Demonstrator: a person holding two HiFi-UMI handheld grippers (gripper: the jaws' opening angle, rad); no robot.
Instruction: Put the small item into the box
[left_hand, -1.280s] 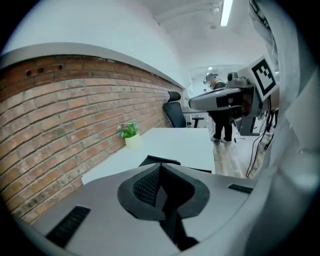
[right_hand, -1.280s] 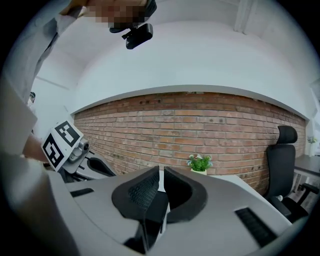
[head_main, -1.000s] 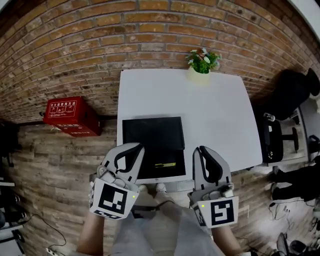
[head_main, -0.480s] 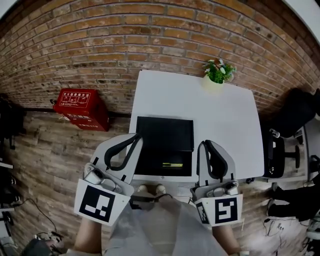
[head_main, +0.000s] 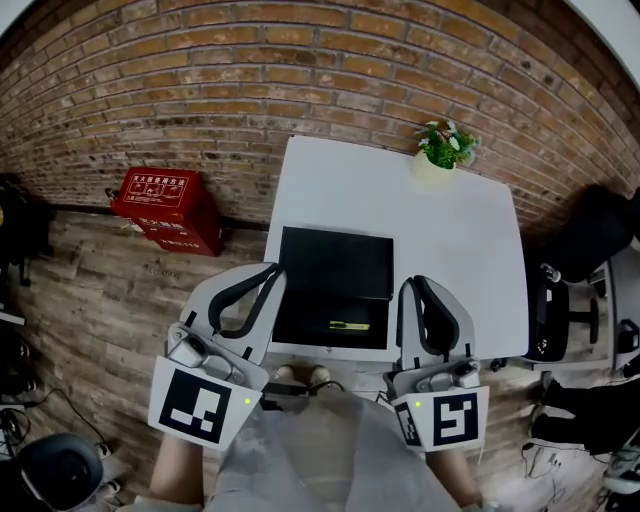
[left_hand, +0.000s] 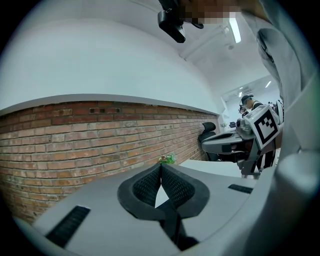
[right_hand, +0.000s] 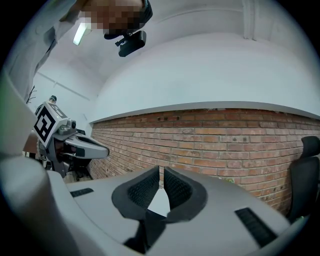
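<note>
A black box (head_main: 335, 265) lies open on the near left part of the white table (head_main: 450, 240). A small yellow-green item (head_main: 350, 325) rests in the box's near half. My left gripper (head_main: 273, 271) hovers at the box's near left corner, and its tips meet with nothing between them (left_hand: 161, 165). My right gripper (head_main: 414, 283) hangs just right of the box, over the table's front edge. Its tips (right_hand: 161, 170) stand all but touching, with nothing held. Both grippers are level and point toward the brick wall.
A potted plant (head_main: 443, 145) stands at the table's far right edge, against the brick wall (head_main: 300, 70). A red case (head_main: 165, 205) sits on the wooden floor to the left. A black office chair (head_main: 560, 300) stands to the right of the table.
The head view has swung, so the table now sits further right and lower. My left gripper has drawn back toward me and to the left. The box and the item have not moved.
</note>
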